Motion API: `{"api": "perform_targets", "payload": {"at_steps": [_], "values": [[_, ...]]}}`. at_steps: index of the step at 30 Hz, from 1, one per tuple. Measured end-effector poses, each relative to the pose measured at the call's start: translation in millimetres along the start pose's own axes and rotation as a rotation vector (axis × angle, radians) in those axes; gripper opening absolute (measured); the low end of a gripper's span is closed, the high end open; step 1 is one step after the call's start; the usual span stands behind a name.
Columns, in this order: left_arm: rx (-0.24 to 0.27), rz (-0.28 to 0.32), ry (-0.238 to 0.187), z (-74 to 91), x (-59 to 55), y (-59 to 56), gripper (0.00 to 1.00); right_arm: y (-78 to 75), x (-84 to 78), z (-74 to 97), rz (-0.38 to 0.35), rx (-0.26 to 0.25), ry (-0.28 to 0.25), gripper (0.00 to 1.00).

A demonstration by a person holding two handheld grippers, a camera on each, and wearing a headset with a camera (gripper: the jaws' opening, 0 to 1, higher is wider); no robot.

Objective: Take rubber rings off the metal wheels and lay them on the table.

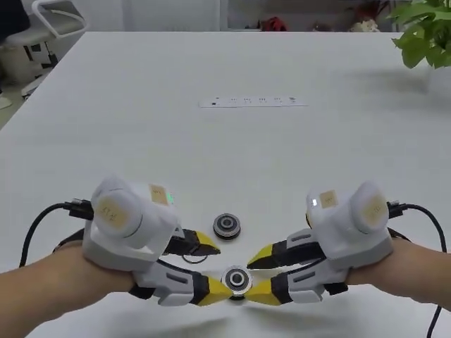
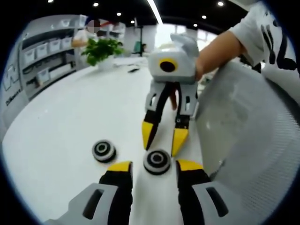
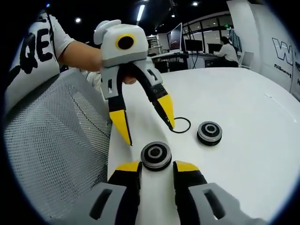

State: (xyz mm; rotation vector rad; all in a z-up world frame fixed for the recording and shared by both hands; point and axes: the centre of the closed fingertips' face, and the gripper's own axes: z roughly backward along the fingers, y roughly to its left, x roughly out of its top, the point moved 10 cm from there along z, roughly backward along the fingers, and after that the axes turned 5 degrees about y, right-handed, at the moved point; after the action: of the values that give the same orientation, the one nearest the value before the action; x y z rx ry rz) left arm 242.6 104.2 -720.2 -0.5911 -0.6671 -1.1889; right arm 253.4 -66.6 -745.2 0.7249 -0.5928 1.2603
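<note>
Metal wheel (image 1: 235,279) lies flat, bore upward, between left gripper (image 1: 208,271) and right gripper (image 1: 255,278).

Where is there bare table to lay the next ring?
Bare: the wide stretch of table between the far wheel and the socket strip. Crowded: the near edge, where the left hand-held gripper and right hand-held gripper flank the near wheel, with a loose ring beside the left one.
</note>
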Motion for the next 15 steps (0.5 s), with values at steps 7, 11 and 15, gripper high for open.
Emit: {"api": "perform_targets", "payload": {"at_steps": [7,11,15], "values": [[-0.007,-0.009,0.018,-8.9,0.4,-0.7,0.33,0.1,-1.0,-2.2,0.008,0.002,0.007,0.21],[-0.013,-0.014,0.022,-13.1,0.8,-1.3,0.3,-0.7,-3.6,-3.3,0.008,0.005,0.015,0.2],[-0.02,-0.029,0.023,-15.7,1.3,-2.9,0.27,-1.2,-4.4,-3.3,0.004,0.005,0.015,0.19]]}}
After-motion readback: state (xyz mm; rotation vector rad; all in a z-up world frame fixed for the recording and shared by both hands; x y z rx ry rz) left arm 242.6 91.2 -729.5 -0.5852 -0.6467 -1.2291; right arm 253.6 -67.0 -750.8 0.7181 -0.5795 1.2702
